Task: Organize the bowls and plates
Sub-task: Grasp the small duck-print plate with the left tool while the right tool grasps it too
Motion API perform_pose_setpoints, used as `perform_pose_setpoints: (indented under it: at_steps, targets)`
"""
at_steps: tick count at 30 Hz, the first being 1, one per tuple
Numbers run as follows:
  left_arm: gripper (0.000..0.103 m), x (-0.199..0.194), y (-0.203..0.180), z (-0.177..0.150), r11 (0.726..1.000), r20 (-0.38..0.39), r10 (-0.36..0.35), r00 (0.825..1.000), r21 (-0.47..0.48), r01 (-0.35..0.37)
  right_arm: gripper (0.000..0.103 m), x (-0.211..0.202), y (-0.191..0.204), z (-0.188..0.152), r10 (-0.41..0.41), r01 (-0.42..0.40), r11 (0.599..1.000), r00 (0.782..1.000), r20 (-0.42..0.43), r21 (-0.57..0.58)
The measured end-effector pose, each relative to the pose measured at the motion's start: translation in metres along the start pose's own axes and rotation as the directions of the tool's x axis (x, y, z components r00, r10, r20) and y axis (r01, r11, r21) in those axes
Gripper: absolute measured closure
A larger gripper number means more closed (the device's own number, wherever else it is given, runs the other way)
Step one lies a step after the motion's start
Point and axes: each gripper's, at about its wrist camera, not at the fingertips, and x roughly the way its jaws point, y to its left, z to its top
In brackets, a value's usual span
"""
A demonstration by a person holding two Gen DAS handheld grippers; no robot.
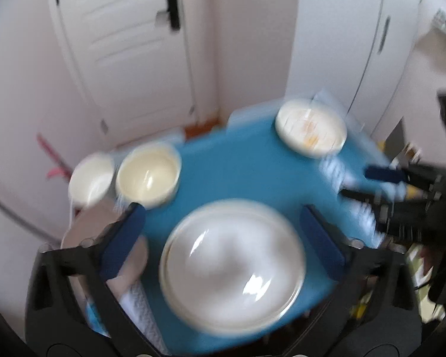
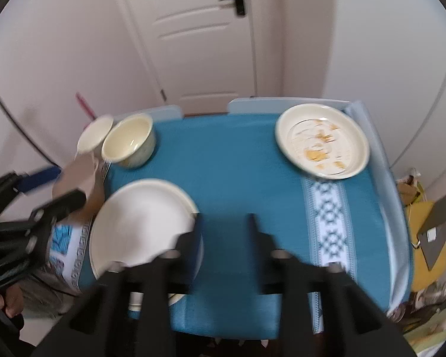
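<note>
- Here, a clean white plate (image 2: pixel 139 226) lies on the near left part of the blue tablecloth (image 2: pixel 232 160); nothing shows in it but glare, and in the left wrist view it fills the gap between that gripper's fingers (image 1: pixel 232 264).
- A second plate (image 2: pixel 322 139), at the far right corner of the table, carries orange-yellow food scraps and smears across its well.
- At the far left corner stand two bowls, touching or nearly so: a cream bowl (image 2: pixel 130 142), with nothing visible inside, and just left of it a smaller white bowl (image 2: pixel 95 134), whose inside the right wrist view hardly shows.
- The left wrist view looks more into the white bowl (image 1: pixel 92 180) and shows only pale interior; blur prevents more.
- The left gripper (image 1: pixel 223 220) hangs above the clean plate with its blue-padded fingers spread wide on either side, gripping nothing.
- The right gripper (image 2: pixel 224 217) is released too, its dark fingers parted; the left finger overlaps the clean plate's right rim, though I cannot tell whether it touches.
- Only the right wrist view shows the white patterned band (image 2: pixel 330 208) on the cloth's right side, and a brown box (image 2: pixel 80 184) at the table's left edge.
- Behind the table is a white door (image 2: pixel 199 38) with a dark handle.
</note>
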Motion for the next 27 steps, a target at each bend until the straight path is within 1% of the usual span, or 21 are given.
perform_pose_setpoints:
  at_steps: [1, 2, 3, 5, 6, 7, 8, 11, 12, 13, 14, 16, 17, 18, 19, 21, 23, 24, 25, 26, 27]
  targets:
    - [0.0, 0.002, -0.004, 0.01, 1.0, 0.012, -0.026, 1.0, 0.01, 0.025, 0.017, -0.005, -0.004, 0.002, -0.006, 0.006, 1.0, 1.0, 0.012, 0.009]
    - [0.0, 0.008, -0.008, 0.021, 0.998, 0.009, -0.051, 0.999, 0.023, 0.051, 0.003, -0.013, -0.013, 0.005, -0.017, 0.017, 1.0, 0.999, 0.032, 0.022]
    - [0.0, 0.014, -0.011, 0.031, 0.997, 0.005, -0.069, 0.998, 0.033, 0.069, 0.001, -0.018, -0.018, 0.006, -0.022, 0.021, 0.999, 0.999, 0.044, 0.028]
    - [0.0, 0.023, -0.015, 0.05, 0.993, 0.013, -0.112, 0.994, 0.048, 0.111, 0.001, -0.028, -0.031, 0.011, -0.028, 0.025, 0.999, 0.997, 0.077, 0.04]
    - [0.0, 0.03, -0.017, 0.062, 0.989, 0.014, -0.137, 0.99, 0.055, 0.136, 0.001, -0.032, -0.04, 0.016, -0.049, 0.045, 0.998, 0.996, 0.078, 0.05]
    - [0.0, 0.036, -0.02, 0.07, 0.987, 0.008, -0.153, 0.988, 0.059, 0.152, 0.001, -0.034, -0.047, 0.021, -0.074, 0.071, 0.996, 0.996, 0.058, 0.058]
    - [0.0, 0.045, -0.023, 0.082, 0.982, -0.006, -0.178, 0.984, 0.059, 0.178, 0.001, -0.036, -0.053, 0.024, -0.091, 0.088, 0.994, 0.995, 0.047, 0.065]
    - [0.0, 0.081, -0.032, 0.111, 0.969, -0.063, -0.24, 0.969, 0.04, 0.242, 0.001, -0.05, -0.078, 0.042, -0.148, 0.135, 0.984, 0.983, 0.107, 0.119]
    - [0.0, 0.097, -0.036, 0.118, 0.966, -0.085, -0.256, 0.963, 0.028, 0.259, 0.001, -0.049, -0.087, 0.047, -0.163, 0.147, 0.979, 0.98, 0.112, 0.139]
    - [0.0, 0.109, -0.039, 0.123, 0.964, -0.106, -0.261, 0.96, 0.021, 0.264, 0.001, -0.046, -0.094, 0.051, -0.167, 0.149, 0.977, 0.98, 0.108, 0.155]
    - [0.0, 0.123, -0.044, 0.127, 0.962, -0.129, -0.268, 0.955, 0.016, 0.273, 0.001, -0.037, -0.108, 0.056, -0.152, 0.133, 0.973, 0.984, 0.093, 0.186]
    - [0.002, 0.152, -0.054, 0.131, 0.958, -0.17, -0.281, 0.945, 0.011, 0.286, 0.001, -0.021, -0.128, 0.058, -0.112, 0.093, 0.967, 0.991, 0.067, 0.238]
    - [0.003, 0.168, -0.059, 0.131, 0.958, -0.194, -0.279, 0.94, 0.007, 0.286, 0.001, -0.006, -0.141, 0.058, -0.09, 0.075, 0.959, 0.995, 0.044, 0.273]
    - [0.009, 0.187, -0.064, 0.131, 0.959, -0.228, -0.276, 0.934, -0.004, 0.283, 0.002, 0.006, -0.151, 0.057, -0.079, 0.067, 0.954, 0.996, 0.032, 0.294]
    - [0.019, 0.203, -0.067, 0.128, 0.959, -0.257, -0.278, 0.926, -0.016, 0.283, 0.003, 0.018, -0.159, 0.057, -0.067, 0.057, 0.95, 0.997, 0.022, 0.308]
    - [0.029, 0.236, -0.074, 0.125, 0.96, -0.308, -0.273, 0.911, -0.033, 0.277, 0.014, 0.043, -0.175, 0.055, -0.049, 0.05, 0.934, 0.999, -0.011, 0.354]
    - [0.038, 0.26, -0.079, 0.121, 0.969, -0.338, -0.24, 0.91, -0.027, 0.246, 0.028, 0.066, -0.189, 0.053, -0.026, 0.045, 0.917, 0.998, -0.052, 0.396]
    - [0.045, 0.272, -0.081, 0.119, 0.97, -0.354, -0.235, 0.905, -0.031, 0.24, 0.031, 0.083, -0.197, 0.052, 0.01, 0.02, 0.909, 0.997, -0.071, 0.417]
    - [0.052, 0.279, -0.081, 0.118, 0.97, -0.365, -0.237, 0.9, -0.038, 0.24, 0.037, 0.092, -0.201, 0.051, 0.025, 0.01, 0.905, 0.997, -0.077, 0.425]
    - [0.053, 0.288, -0.083, 0.117, 0.97, -0.377, -0.238, 0.895, -0.045, 0.239, 0.041, 0.103, -0.207, 0.051, 0.044, -0.006, 0.9, 0.996, -0.077, 0.436]
    - [0.054, 0.296, -0.084, 0.116, 0.97, -0.384, -0.236, 0.893, -0.044, 0.237, 0.042, 0.109, -0.21, 0.051, 0.055, -0.017, 0.896, 0.996, -0.073, 0.444]
